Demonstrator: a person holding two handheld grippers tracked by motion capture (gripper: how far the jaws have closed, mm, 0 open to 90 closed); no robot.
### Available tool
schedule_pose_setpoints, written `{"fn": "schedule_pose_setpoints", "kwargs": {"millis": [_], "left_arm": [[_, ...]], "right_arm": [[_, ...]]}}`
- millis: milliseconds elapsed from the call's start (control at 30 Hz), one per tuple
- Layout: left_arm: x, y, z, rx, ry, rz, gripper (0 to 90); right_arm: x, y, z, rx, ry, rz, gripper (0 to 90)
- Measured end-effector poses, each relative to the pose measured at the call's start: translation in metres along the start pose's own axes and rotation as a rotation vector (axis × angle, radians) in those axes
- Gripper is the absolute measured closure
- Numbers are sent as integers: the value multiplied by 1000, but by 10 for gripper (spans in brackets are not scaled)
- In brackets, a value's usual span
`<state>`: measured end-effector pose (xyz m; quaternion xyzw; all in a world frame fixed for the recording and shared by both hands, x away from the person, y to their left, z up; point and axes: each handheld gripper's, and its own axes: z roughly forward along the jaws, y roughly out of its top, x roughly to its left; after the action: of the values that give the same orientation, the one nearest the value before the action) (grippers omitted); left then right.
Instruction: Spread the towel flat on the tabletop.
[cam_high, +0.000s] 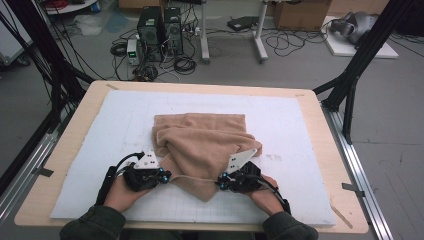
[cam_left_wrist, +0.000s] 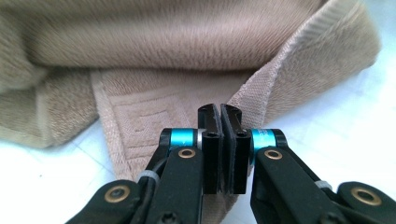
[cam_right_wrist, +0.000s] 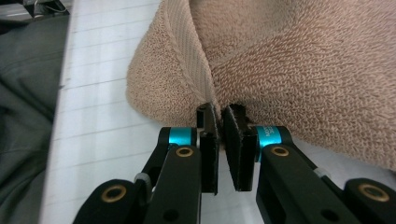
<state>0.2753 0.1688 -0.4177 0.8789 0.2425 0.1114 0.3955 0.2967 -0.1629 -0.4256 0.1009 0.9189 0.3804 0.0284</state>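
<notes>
A tan towel (cam_high: 200, 145) lies rumpled at the middle of the white mat (cam_high: 100, 130) that covers the worktop (cam_high: 75, 135), its near edge drawn toward the bottom of the frame in the high view. There the left gripper (cam_high: 162, 176) meets that edge at lower left of centre and the right gripper (cam_high: 222, 181) at lower right of centre, each in a hand (cam_high: 120, 192) coming up from the bottom, but the jaws themselves are too small to read.

The left gripper view supplies that: the left gripper (cam_left_wrist: 219, 112) has its jaws pressed nearly together, pinching the ribbed hem of the towel (cam_left_wrist: 187, 42), whose woven border pattern lies flat at lower left. In the right gripper view the right gripper (cam_right_wrist: 219, 112) has its jaws closed down to a narrow slit on the towel's (cam_right_wrist: 303, 65) hem fold; a grey sleeve (cam_right_wrist: 23, 116) fills the left edge.

Beyond the worktop, at the top of the high view, computer towers (cam_high: 160, 32), tangled cables (cam_high: 185, 62) and a cardboard box (cam_high: 300, 14) sit on the floor.
</notes>
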Motion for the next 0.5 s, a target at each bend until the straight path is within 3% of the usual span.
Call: {"fn": "schedule_pose_setpoints", "kwargs": {"millis": [200,267,433,500], "left_arm": [[-25,-7,-24,-45,-3,2,869],[-36,-9,-33,-52,-8,20,869],[-61,-13,-54,-61,-51,33,863],[-65,-13,-60,-67,-56,29,805]], "right_arm": [[26,-1,-18,-18,6,-25,847],[35,-2,-23,-24,12,-30,848],[61,-4,-38,-31,55,-47,849],[69,-4,-45,-49,73,-47,758]]}}
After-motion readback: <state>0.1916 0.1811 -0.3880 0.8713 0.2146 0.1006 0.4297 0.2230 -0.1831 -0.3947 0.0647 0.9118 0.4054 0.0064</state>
